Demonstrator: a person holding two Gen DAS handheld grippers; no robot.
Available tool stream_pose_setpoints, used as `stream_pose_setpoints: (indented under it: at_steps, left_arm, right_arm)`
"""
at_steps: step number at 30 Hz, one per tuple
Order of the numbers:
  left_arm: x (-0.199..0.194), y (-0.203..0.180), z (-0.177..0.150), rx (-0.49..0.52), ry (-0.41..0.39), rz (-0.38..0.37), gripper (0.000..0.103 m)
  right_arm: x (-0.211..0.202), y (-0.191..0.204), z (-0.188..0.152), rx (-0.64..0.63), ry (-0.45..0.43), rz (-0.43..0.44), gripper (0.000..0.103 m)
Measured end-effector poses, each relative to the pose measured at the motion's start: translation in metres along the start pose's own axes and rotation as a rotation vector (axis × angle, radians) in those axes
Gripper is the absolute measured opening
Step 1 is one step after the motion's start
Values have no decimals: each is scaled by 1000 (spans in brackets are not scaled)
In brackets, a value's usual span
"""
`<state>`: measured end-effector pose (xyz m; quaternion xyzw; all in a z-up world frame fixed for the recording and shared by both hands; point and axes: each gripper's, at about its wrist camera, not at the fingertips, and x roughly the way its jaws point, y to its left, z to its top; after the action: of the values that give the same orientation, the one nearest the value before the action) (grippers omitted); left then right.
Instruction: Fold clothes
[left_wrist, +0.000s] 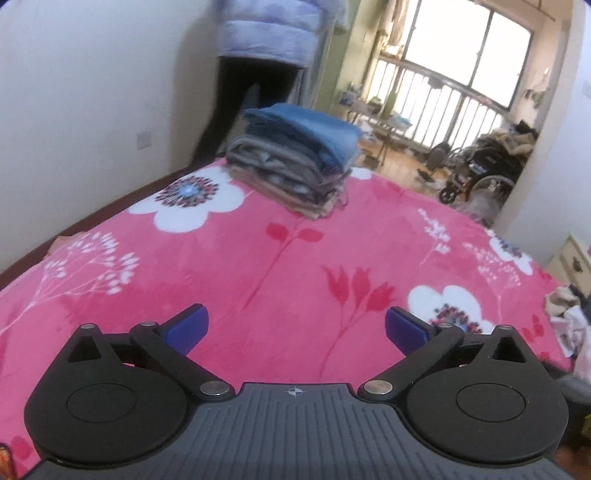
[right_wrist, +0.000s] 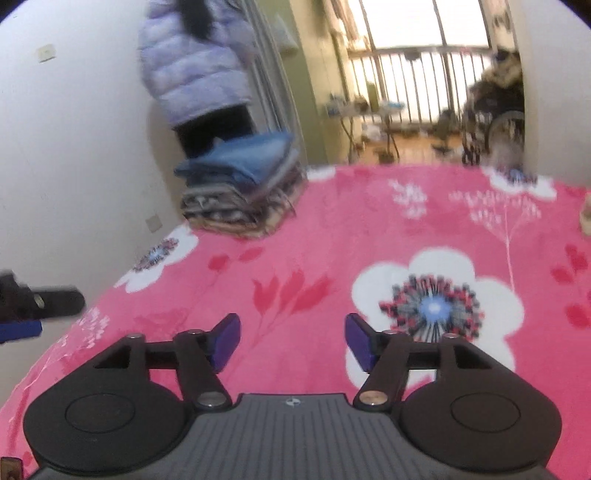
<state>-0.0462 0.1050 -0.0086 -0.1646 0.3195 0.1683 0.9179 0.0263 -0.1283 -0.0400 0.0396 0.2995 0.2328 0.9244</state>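
The unfolded clothes (left_wrist: 570, 317) lay heaped at the bed's right edge, at about three o'clock from the left gripper (left_wrist: 295, 326), whose jaws gaped wide on nothing. The right gripper (right_wrist: 292, 341), jaws parted and empty, likely sat nearer. The folded stack (left_wrist: 295, 162) stood at twelve o'clock on the pink blanket (left_wrist: 295, 258).

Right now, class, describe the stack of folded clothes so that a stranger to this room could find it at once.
Start with the bed under the pink flowered blanket. Go to its far corner, by the white wall, where a person in a pale padded jacket stands. The stack of folded clothes sits there, the only neat stack on the bed, with a blue piece on top.
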Motion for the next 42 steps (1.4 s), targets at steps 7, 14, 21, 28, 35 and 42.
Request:
stream_pose_setpoints:
  at_steps: [7,14,21,28,35,42]
  left_arm:
    - [-1,15,-10,7,-4,77,103]
    - [10,28,-15,41,11,144,103]
    - [10,34,-7,82,-20,196,103]
    - [2,34,-4,126,-64,231,103]
    - [3,35,-1,126,-26,245,103]
    - [8,37,-2,138,21,258,103]
  right_arm:
    - [-8,27,-2,-69,-44,-26,87]
    - [9,50,-1,-102,10,-49,96]
    - [23,78,9,-131,39,-102,99]
    - [29,96,12,-130,96,-174,101]
    - [31,102,10,-129,158,-208,103]
    - [31,110,8,-151,165,-214,103]
